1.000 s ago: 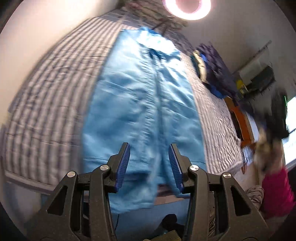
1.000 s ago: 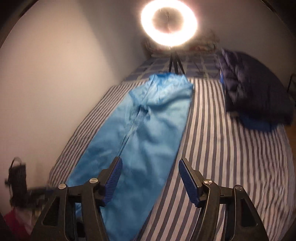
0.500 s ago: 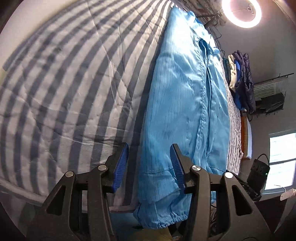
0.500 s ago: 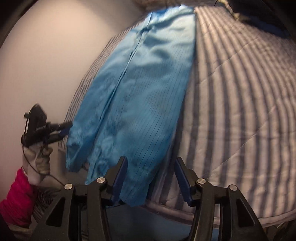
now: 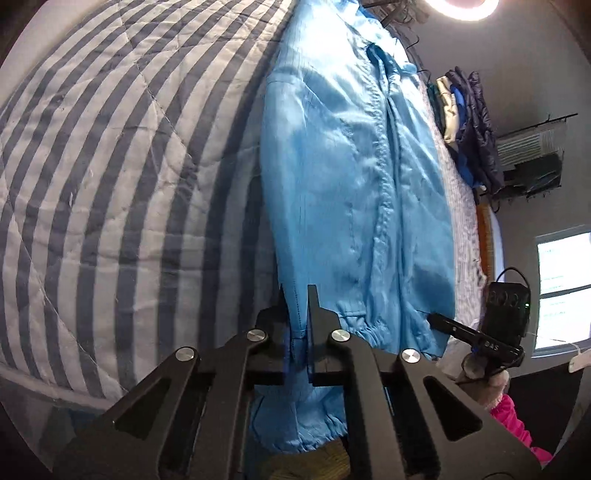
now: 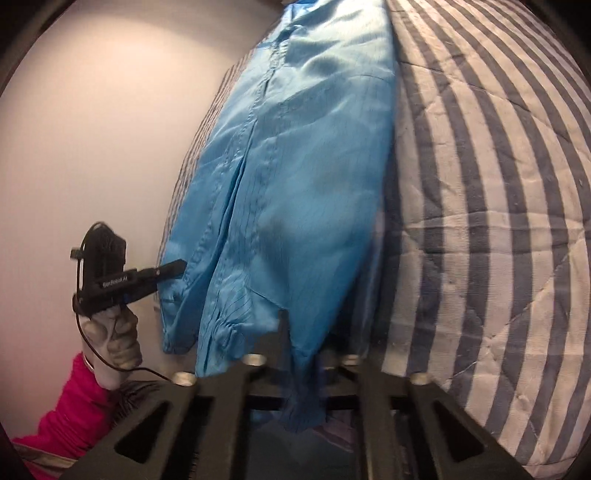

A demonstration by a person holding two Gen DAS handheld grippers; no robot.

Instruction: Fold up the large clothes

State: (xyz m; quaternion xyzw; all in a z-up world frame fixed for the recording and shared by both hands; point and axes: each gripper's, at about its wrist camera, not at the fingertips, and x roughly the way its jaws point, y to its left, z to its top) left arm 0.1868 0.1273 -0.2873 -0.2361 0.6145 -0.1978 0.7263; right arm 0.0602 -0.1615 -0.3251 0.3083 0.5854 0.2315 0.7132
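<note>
One blue garment, long and zipped down the middle, lies stretched along a bed covered by a grey-and-white striped quilt, its elastic-cuffed lower end hanging over the near edge of the mattress. The left gripper pinches the garment's hem at one corner, its two fingers pressed together on the cloth. The right gripper pinches the opposite corner of the same hem in the same way, blue fabric bunched between its shut fingers. From the right wrist camera, white lettering on the side of the left gripper's black body is partly readable, ending in "AI"; from the left wrist camera, the right gripper's side shows letters resembling "DAS", otherwise too small to read. A gloved hand in a pink sleeve grips the left tool's handle, a thin black cable trailing from it. One ring light glows beyond the head of the bed. A pile of dark and pale clothing sits on the bed's far side, near a bright window.
</note>
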